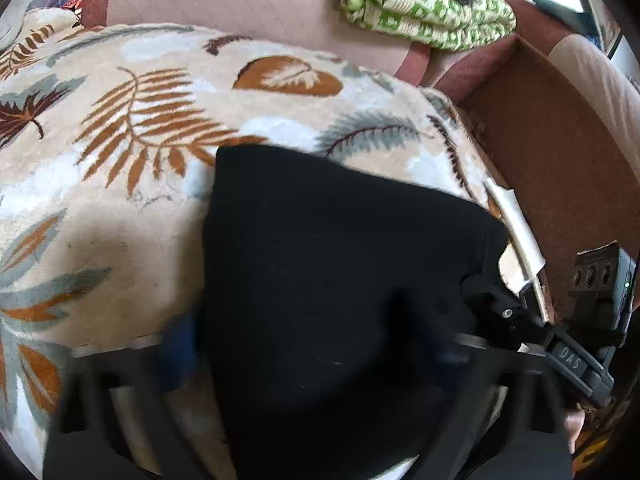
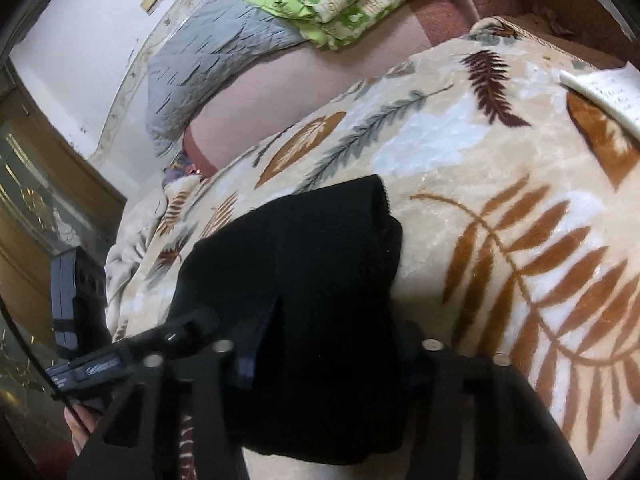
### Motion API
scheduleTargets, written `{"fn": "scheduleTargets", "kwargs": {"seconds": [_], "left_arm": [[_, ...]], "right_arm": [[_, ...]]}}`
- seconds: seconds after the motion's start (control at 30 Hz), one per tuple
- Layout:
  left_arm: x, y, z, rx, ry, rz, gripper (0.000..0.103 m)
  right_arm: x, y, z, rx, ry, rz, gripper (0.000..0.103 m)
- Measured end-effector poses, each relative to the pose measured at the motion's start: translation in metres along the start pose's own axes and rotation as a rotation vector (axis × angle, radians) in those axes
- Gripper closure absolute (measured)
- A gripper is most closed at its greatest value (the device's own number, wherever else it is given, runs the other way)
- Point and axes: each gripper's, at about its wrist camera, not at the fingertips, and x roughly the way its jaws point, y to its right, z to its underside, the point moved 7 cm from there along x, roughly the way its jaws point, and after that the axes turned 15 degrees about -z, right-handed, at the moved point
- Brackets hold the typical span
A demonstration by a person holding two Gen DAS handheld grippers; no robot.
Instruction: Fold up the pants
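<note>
1. Leaf-print blanket (image 1: 132, 128) covers the work surface, with a reddish-brown couch edge beyond it; the black pants (image 1: 332, 264) serve as landmark for every position below.
2. Nearest to each camera: the near edge of the pants. They lie folded into a compact dark block on the blanket, and in both wrist views the block fills the space between the fingers.
3. Left gripper (image 1: 316, 360): blurred; the fingers straddle the near edge. Cloth lies between them, but pad contact is not resolvable, so its grip cannot be told.
4. Right gripper (image 2: 324, 364): the fingers sit on either side of a fold of the cloth, with the fabric bunched and lifted between them. Judged clamped on the pants.
5. Key relation: the pants extend forward and away from both tools, long axis roughly along the pointing direction. Each gripper sits at the near edge, the right one at the corner toward the couch, the left one at the opposite corner.
6. Pose: both tilt down toward the cloth.
7. Beyond the pants' far edge: open blanket, then a green patterned quilt (image 1: 424, 0).
</note>
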Motion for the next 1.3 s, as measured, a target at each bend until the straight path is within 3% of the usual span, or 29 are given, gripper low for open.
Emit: {"fn": "scheduleTargets", "kwargs": {"seconds": [0.1, 0.23, 0.47, 0.6, 0.67, 0.7, 0.73, 0.77, 0.8, 0.93, 1.03, 1.13, 1.3], "left_arm": [[-0.016, -0.003, -0.005, 0.008, 0.021, 0.000, 0.060], [-0.043, -0.022, -0.017, -0.004, 0.057, 0.016, 0.062], [-0.078, -0.097, -0.045, -0.032, 0.114, -0.095, 0.062], [-0.065, -0.140, -0.044, -0.070, 0.090, -0.172, 0.060], [-0.045, -0.164, -0.036, -0.091, 0.038, -0.230, 0.057], [-0.036, -0.171, -0.032, -0.103, 0.005, -0.243, 0.046], [-0.029, -0.177, -0.028, -0.124, -0.013, -0.231, 0.042], [-0.029, -0.183, -0.026, -0.159, -0.004, -0.211, 0.033], [-0.031, -0.186, -0.027, -0.167, -0.002, -0.213, 0.032], [-0.053, -0.186, -0.040, -0.136, 0.068, -0.307, 0.032], [-0.066, -0.183, -0.052, -0.123, 0.117, -0.297, 0.032], [-0.067, -0.176, -0.058, -0.104, 0.131, -0.315, 0.032], [-0.049, -0.169, -0.054, -0.064, 0.102, -0.368, 0.032]], "right_arm": [[-0.008, -0.013, -0.005, 0.003, 0.022, -0.010, 0.067], [-0.010, -0.053, -0.017, -0.052, 0.032, -0.069, 0.067], [0.046, -0.110, -0.026, -0.089, 0.007, -0.163, 0.067], [0.098, -0.126, -0.019, -0.089, -0.049, -0.194, 0.066], [0.131, -0.120, -0.007, -0.087, -0.126, -0.186, 0.060], [0.143, -0.112, 0.000, -0.084, -0.168, -0.138, 0.056], [0.149, -0.106, 0.004, -0.089, -0.191, -0.092, 0.051], [0.148, -0.104, 0.004, -0.098, -0.182, -0.085, 0.046], [0.141, -0.106, 0.002, -0.105, -0.164, -0.098, 0.045], [0.113, -0.122, -0.013, -0.180, -0.116, -0.057, 0.043], [0.098, -0.146, -0.023, -0.247, -0.099, -0.079, 0.043], [0.105, -0.171, -0.025, -0.312, -0.117, -0.103, 0.045], [0.134, -0.181, -0.009, -0.416, -0.186, -0.064, 0.045]]}}
